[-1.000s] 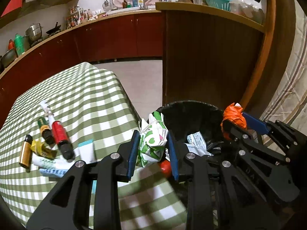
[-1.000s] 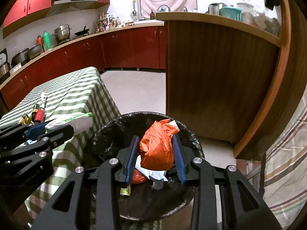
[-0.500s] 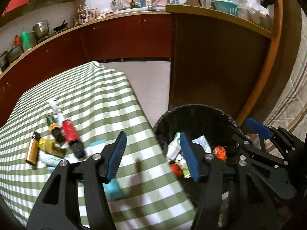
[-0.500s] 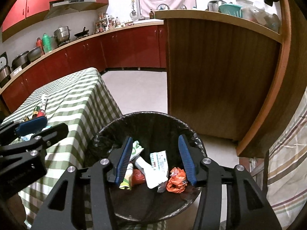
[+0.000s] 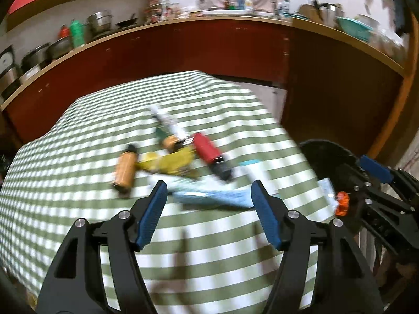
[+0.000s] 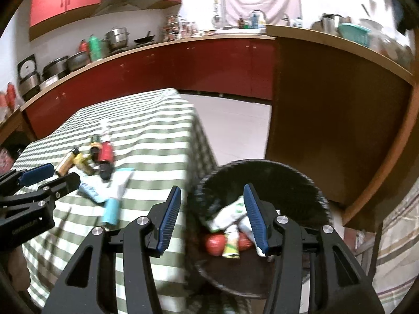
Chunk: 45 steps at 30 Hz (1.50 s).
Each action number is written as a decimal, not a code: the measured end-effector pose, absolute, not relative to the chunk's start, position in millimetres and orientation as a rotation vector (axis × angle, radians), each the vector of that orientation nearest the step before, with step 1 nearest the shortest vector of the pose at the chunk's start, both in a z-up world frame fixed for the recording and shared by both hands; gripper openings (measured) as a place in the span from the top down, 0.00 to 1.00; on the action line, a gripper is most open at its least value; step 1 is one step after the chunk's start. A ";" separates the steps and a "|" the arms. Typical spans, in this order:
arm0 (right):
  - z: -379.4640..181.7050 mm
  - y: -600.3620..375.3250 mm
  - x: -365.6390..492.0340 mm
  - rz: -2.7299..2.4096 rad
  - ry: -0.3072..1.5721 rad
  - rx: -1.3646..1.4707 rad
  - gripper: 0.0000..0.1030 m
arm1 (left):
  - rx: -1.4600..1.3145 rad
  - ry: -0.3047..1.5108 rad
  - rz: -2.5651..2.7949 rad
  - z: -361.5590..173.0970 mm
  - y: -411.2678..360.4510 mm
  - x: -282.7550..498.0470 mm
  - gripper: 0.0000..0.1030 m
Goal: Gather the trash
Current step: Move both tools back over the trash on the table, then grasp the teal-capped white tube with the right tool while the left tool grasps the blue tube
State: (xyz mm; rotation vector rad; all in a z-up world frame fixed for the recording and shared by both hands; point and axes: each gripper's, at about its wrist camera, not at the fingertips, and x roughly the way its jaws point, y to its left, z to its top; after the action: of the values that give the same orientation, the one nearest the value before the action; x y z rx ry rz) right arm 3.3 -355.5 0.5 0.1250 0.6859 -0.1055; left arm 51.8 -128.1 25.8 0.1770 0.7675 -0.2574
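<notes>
Looked like the step between dropping trash and picking up the next piece. Pointed the left gripper (image 5: pixel 208 185) down at the table with the green-and-white checked cloth (image 5: pixel 78 157), jaws spread wide, just been opening, with nothing between them. Hung the right gripper (image 6: pixel 212 187) over the near edge of the round black bin with the black bag liner (image 6: pixel 262 167), just to the right of the table, jaws about half apart, just been opening too, and empty. Saw trash already down in the bin: a crumpled white-and-green wrapper (image 6: pixel 230 212), a small orange plastic bag (image 5: pixel 341 202) and something round and red (image 6: pixel 214 243). Saw more trash lying on the cloth in one heap, left of the bin: a red bottle with a black cap (image 5: pixel 208 149), a small brown-orange bottle with a dark cap (image 5: pixel 125 170), a crumpled yellow wrapper (image 5: pixel 170 163), a flat pale blue tube (image 5: pixel 222 197) nearest the left gripper, and a white tube with a light blue end (image 6: pixel 111 209). Could not make out small marks on them, as the heap looked blurred. Judged the task part done, with the heap left to clear. Called next, most likely, for lowering the left gripper over the pale blue tube, one pad on each side, then squeezing softly and lifting. Called also for care not to knock the round bottles, which could roll off the cloth.
</notes>
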 end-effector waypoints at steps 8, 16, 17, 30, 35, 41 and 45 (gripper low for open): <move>0.5 -309.7 17.6 -0.028 0.710 0.087 0.52 | 0.135 0.795 -0.154 23.0 -68.1 55.9 0.36; -6.4 -280.3 30.5 0.013 0.762 0.060 0.56 | 0.105 0.820 -0.113 15.1 -35.3 57.9 0.32; -8.1 -279.0 31.5 0.017 0.770 0.060 0.59 | 0.103 0.822 -0.112 14.1 -35.3 58.3 0.32; -17.0 -270.8 31.3 0.035 0.809 0.063 0.86 | 0.096 0.841 -0.150 7.3 -44.9 57.5 0.32; -12.9 -279.2 27.4 0.023 0.794 0.075 0.86 | 0.111 0.845 -0.178 4.7 -59.4 57.9 0.31; -12.0 -294.6 20.4 -0.003 0.785 0.093 0.86 | 0.131 0.835 -0.225 5.0 -76.4 55.5 0.31; -12.4 -307.4 15.6 -0.027 0.782 0.111 0.86 | 0.155 0.829 -0.263 2.9 -88.9 56.9 0.31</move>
State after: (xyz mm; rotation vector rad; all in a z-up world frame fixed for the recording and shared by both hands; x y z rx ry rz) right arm 15.6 -307.4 -12.4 0.1110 0.7819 -0.0269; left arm 56.9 -88.9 2.9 0.1552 0.8287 -0.2634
